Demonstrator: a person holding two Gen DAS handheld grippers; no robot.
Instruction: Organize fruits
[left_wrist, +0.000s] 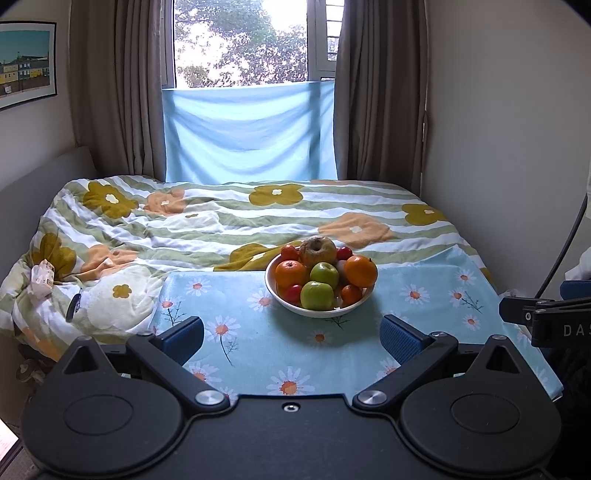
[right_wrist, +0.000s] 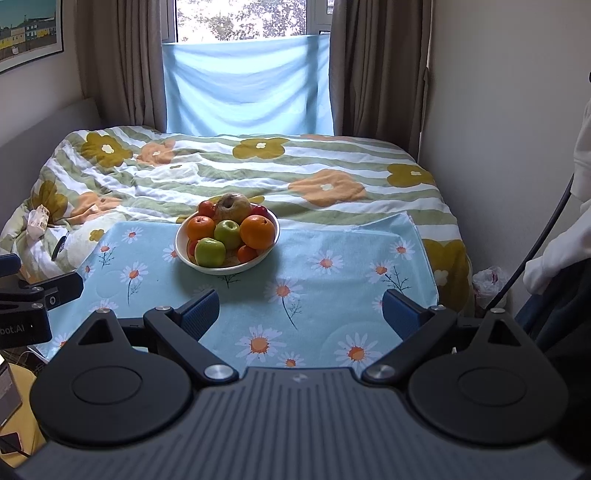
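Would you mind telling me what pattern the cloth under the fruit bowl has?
Light blue cloth printed with white, orange-centred daisies; clearest in the right wrist view.

- The bowl sits on the cloth, ahead of the left gripper's fingers and between them.
- Fruit is piled in it.
- In the right wrist view, the bowl lies ahead, beyond the left finger.
- The quilt spreads behind the bowl, and the window stands beyond that.
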